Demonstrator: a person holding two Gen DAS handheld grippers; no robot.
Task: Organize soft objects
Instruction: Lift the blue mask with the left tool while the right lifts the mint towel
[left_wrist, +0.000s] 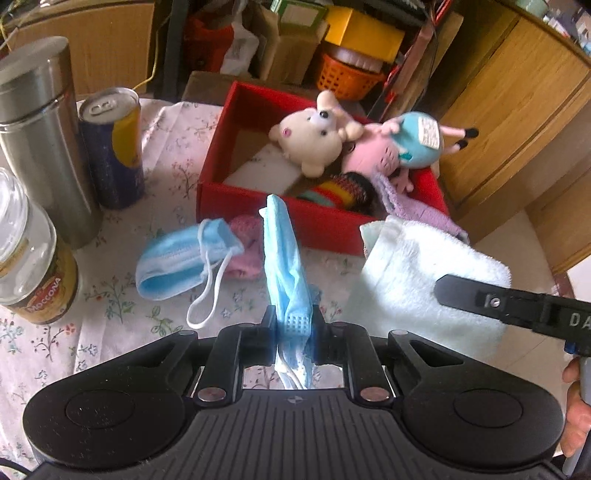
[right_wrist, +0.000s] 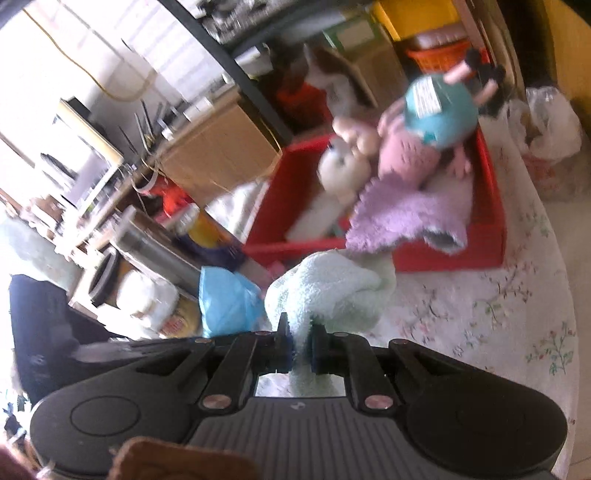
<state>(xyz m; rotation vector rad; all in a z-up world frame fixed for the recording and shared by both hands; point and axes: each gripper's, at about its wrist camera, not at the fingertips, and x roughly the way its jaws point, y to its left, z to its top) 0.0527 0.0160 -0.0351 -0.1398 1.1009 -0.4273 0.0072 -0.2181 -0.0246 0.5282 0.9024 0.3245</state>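
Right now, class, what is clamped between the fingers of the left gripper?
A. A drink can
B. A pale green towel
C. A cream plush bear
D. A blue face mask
D: in the left wrist view the left gripper is shut on a blue face mask, which stands up between its fingers, while the pale green towel is pinched in the right gripper.

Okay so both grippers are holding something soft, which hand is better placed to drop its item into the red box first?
Probably the right. The right gripper is shut on the pale green towel, which hangs just before the red box. The left gripper is shut on a blue face mask, also facing the box, slightly further back.
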